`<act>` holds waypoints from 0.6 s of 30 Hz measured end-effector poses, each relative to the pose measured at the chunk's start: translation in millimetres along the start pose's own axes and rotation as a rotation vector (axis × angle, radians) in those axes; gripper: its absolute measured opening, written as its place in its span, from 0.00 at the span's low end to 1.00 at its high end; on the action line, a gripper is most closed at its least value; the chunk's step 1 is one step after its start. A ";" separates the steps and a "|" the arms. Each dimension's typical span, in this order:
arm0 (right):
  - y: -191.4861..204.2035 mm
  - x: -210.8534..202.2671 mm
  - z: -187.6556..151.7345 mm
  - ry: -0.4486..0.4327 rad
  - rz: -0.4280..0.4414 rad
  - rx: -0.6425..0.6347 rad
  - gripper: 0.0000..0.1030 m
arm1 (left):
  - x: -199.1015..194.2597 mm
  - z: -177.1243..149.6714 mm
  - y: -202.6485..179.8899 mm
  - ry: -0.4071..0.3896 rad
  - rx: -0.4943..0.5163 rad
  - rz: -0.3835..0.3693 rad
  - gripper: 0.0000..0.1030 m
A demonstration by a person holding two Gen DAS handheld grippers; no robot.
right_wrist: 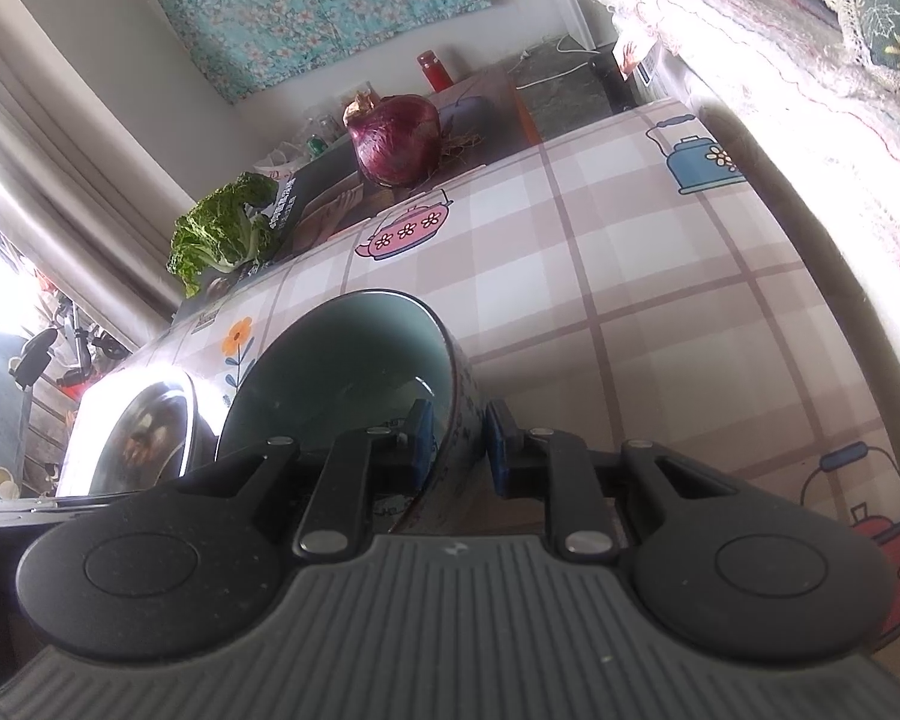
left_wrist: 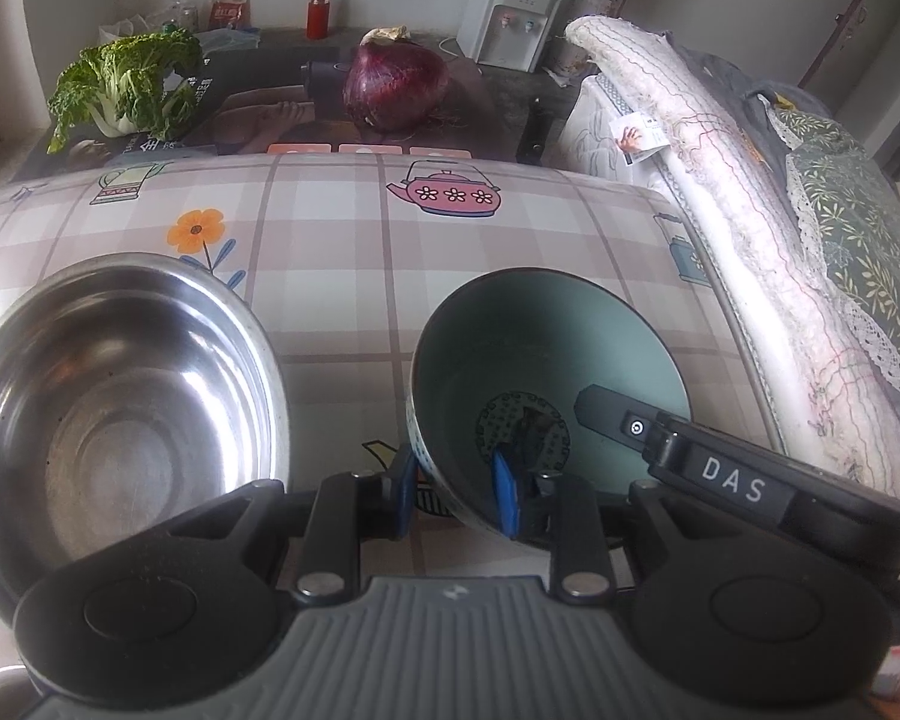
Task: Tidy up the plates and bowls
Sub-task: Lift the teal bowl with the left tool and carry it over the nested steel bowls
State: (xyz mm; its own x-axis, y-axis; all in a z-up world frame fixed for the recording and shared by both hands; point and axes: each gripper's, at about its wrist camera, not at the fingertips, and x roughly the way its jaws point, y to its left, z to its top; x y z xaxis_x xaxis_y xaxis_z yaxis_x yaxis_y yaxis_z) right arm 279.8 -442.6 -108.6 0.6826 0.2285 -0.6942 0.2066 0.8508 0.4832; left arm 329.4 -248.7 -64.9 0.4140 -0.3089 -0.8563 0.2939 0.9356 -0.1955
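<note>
A green ceramic bowl (left_wrist: 546,360) with a patterned outside is tilted above the checked tablecloth; it also shows in the right wrist view (right_wrist: 354,372). My left gripper (left_wrist: 456,489) is shut on its near-left rim, one blue pad inside, one outside. My right gripper (right_wrist: 459,444) is shut on the bowl's right wall, one pad inside and one outside. The right gripper's body marked DAS (left_wrist: 732,480) reaches over the bowl's right side in the left wrist view. A steel bowl (left_wrist: 120,396) stands on the table left of the green bowl and also shows in the right wrist view (right_wrist: 144,438).
A red onion (left_wrist: 396,81) and a leafy cabbage (left_wrist: 126,84) lie on a dark mat at the table's far side. A red bottle (left_wrist: 318,13) stands behind them. A padded, cloth-covered chair back (left_wrist: 720,192) runs along the table's right edge.
</note>
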 end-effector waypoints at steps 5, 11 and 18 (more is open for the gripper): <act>-0.6 -0.9 -1.0 -0.004 0.003 -0.004 0.17 | -0.9 -0.2 -0.6 -0.002 0.004 0.001 0.26; -2.0 -2.4 -1.3 -0.008 0.003 -0.005 0.18 | -2.1 -0.9 -1.6 -0.005 0.008 -0.005 0.26; -1.0 -7.1 0.2 -0.019 0.006 -0.004 0.18 | -7.7 -0.5 -3.0 -0.024 0.013 -0.007 0.26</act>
State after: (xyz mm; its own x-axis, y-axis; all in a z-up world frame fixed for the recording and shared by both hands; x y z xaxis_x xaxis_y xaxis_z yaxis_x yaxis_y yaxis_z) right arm 274.9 -445.1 -104.1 0.6971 0.2245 -0.6809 0.1995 0.8514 0.4850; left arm 324.9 -249.0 -58.0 0.4323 -0.3197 -0.8432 0.3078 0.9312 -0.1952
